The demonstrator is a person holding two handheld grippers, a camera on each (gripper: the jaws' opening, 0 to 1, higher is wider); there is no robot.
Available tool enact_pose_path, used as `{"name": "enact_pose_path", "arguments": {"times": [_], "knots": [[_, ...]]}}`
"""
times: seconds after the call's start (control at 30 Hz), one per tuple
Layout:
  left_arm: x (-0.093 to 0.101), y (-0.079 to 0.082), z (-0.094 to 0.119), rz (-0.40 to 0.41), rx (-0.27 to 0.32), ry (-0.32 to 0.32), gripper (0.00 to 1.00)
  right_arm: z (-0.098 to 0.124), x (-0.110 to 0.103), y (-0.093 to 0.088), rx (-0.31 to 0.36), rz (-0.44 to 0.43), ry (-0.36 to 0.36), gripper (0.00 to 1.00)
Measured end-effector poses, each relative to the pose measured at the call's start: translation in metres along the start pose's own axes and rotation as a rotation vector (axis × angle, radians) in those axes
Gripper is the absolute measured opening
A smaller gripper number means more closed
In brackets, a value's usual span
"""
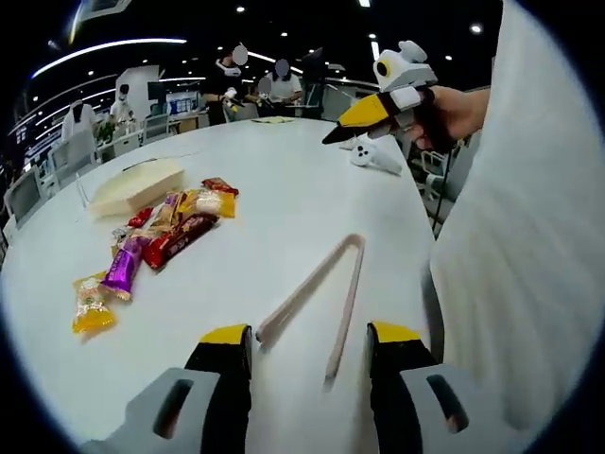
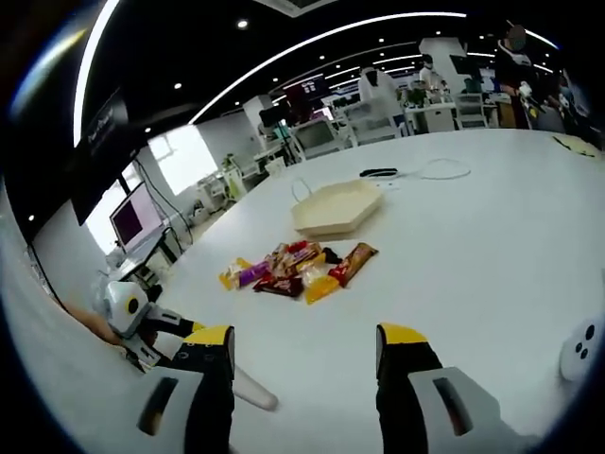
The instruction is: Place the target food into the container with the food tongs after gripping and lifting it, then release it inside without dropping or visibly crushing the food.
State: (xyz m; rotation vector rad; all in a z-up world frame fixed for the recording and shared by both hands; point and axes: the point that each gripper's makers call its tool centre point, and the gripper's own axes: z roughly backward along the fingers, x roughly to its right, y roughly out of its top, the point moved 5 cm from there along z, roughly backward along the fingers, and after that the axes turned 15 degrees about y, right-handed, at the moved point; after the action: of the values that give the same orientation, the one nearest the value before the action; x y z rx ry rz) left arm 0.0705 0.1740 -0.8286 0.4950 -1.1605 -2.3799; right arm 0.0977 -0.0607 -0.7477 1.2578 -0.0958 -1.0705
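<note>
The food tongs (image 1: 317, 288) lie flat on the white table (image 1: 284, 180), untouched, just above the left gripper (image 1: 310, 342) at the lower centre of the left gripper view; the step in hand is judged to be picking them up. To do it well, the left gripper should come down over the two arms near their open ends, at the bottom of the frame, and close only far enough to hold both arms without snapping the tongs shut, leaving the joined end at centre right free. The wrapped snacks (image 1: 156, 236), the likely target food, lie in a loose heap at left of centre, with the shallow cream container (image 1: 135, 187) just above them; in the right gripper view the snacks (image 2: 298, 265) sit at centre and the container (image 2: 337, 207) directly above. The left gripper's jaws stand wide apart, holding nothing, with the tongs' open ends lying between and just beyond them. The right gripper (image 2: 307, 352) likewise has its jaws spread and empty above bare table; it also appears at the upper right of the left gripper view, held in a hand (image 1: 458, 112).
</note>
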Motion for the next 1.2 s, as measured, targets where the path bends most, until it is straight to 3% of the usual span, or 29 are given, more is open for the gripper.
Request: {"name": "enact_pose_path", "arguments": {"times": [0.07, 0.47, 0.6, 0.8, 0.9, 1.07, 1.17, 1.2], "knots": [[0.002, 0.0, -0.002, -0.036, 0.019, 0.022, 0.41, -0.001, 0.0, 0.0, -0.017, 0.035, -0.012, 0.58], [-0.002, -0.002, -0.003, -0.012, 0.002, 0.031, 0.33, -0.011, -0.004, 0.003, -0.004, 0.013, 0.015, 0.58], [-0.001, 0.001, -0.004, 0.005, -0.068, 0.084, 0.31, -0.012, -0.004, 0.0, -0.029, 0.039, 0.012, 0.55], [0.001, 0.003, -0.003, -0.01, -0.072, 0.149, 0.31, -0.015, -0.004, -0.005, -0.046, 0.036, 0.02, 0.54], [0.002, 0.0, -0.002, 0.04, -0.055, 0.112, 0.34, -0.019, -0.007, -0.009, -0.069, 0.05, 0.03, 0.51], [0.0, 0.001, -0.001, 0.03, -0.032, 0.083, 0.37, -0.023, -0.012, -0.017, -0.082, 0.037, 0.055, 0.52], [0.004, 0.01, -0.002, 0.118, 0.027, 0.027, 0.46, -0.024, -0.013, -0.019, -0.094, 0.04, 0.06, 0.52], [0.003, 0.013, -0.003, 0.098, 0.048, 0.027, 0.47, -0.024, -0.013, -0.021, -0.101, 0.043, 0.058, 0.52]]}}
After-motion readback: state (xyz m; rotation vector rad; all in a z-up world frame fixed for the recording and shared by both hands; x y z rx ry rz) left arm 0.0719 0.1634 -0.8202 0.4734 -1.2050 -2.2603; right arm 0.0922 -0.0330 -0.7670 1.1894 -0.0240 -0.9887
